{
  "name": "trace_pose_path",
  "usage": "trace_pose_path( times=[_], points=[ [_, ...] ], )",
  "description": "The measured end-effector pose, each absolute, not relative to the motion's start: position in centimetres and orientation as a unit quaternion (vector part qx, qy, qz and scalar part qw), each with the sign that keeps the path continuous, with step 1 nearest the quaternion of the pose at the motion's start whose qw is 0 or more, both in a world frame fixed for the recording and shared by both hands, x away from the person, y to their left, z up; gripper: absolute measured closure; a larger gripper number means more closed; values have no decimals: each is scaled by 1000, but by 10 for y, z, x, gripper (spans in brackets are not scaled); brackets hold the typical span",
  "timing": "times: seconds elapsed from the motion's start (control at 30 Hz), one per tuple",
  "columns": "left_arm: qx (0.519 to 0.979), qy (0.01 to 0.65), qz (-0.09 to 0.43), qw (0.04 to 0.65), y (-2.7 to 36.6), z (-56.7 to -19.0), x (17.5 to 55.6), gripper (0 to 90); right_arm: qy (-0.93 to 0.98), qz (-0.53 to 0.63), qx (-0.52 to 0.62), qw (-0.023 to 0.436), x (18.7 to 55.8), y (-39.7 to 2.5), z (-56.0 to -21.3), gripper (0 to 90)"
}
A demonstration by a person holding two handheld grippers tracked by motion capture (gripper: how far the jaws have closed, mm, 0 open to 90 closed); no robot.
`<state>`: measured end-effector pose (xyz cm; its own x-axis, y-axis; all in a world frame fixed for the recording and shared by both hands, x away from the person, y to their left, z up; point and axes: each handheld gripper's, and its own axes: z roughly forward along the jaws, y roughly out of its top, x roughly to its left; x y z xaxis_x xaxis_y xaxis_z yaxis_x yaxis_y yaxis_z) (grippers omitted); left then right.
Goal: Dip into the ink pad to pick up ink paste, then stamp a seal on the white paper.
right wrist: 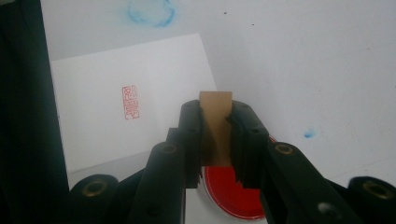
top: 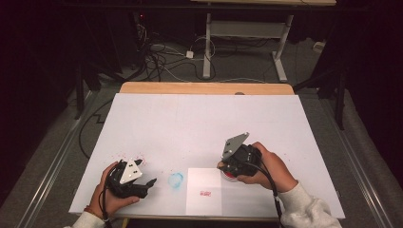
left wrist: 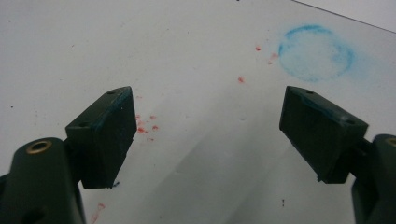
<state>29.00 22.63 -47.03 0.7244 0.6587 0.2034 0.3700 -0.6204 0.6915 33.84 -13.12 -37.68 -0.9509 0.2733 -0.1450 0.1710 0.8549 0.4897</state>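
The wooden stamp [right wrist: 215, 122] sits pinched between the 2 black jaws of the right gripper [right wrist: 215, 140], its tan block rising past the jaw tips. Its long axis runs along the jaws in the right gripper view, with the free end pointing away from the camera toward the white paper sheet [right wrist: 116, 116]; which end carries the seal face cannot be told. Directly beneath the jaws and the lower end of the stamp lies the round red ink pad [right wrist: 231, 196], partly covered by the gripper's fingers, so whether the stamp touches the ink is hidden. In the high view the right gripper [top: 231, 167] is tilted down over that pad [top: 230, 177], just beside the right edge of the sheet [top: 204, 190], with the person's right hand [top: 266, 166] wrapped around it.

Beyond the jaw tips and off to their left, the sheet bears 1 red seal print [right wrist: 130, 101]. Farther out past the sheet is a smudged blue ring [right wrist: 151, 11] on the white table cover [right wrist: 303, 56]. A small blue speck [right wrist: 308, 133] lies to the right of the jaws. Nothing stands between the stamp and the sheet.

The left gripper [left wrist: 205, 135] has its 2 jaws spread wide with nothing between them, hovering low over the table cover [left wrist: 70, 46]. The blue ring [left wrist: 315, 52] lies ahead of its right jaw, and scattered red flecks [left wrist: 147, 127] lie close to its left jaw. In the high view the left gripper [top: 148, 185] rests near the front edge, well apart from the right one, with the blue ring [top: 176, 179] between it and the sheet.
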Motion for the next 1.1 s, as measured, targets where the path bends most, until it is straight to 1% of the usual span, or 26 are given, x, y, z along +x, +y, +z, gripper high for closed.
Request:
trace_pose_path(
  times=[0.43, 0.77, 1.1],
  points=[
    [873, 294, 222, 320, 226, -471, 291, 183, 955, 242, 133, 113, 343, -142, -375, 761],
    [874, 293, 222, 319, 226, -471, 290, 183, 955, 225, 155, 120, 353, -152, -382, 761],
    [874, 293, 221, 318, 225, -472, 291, 183, 961, 198, 163, 105, 361, -153, -397, 761]
  ],
)
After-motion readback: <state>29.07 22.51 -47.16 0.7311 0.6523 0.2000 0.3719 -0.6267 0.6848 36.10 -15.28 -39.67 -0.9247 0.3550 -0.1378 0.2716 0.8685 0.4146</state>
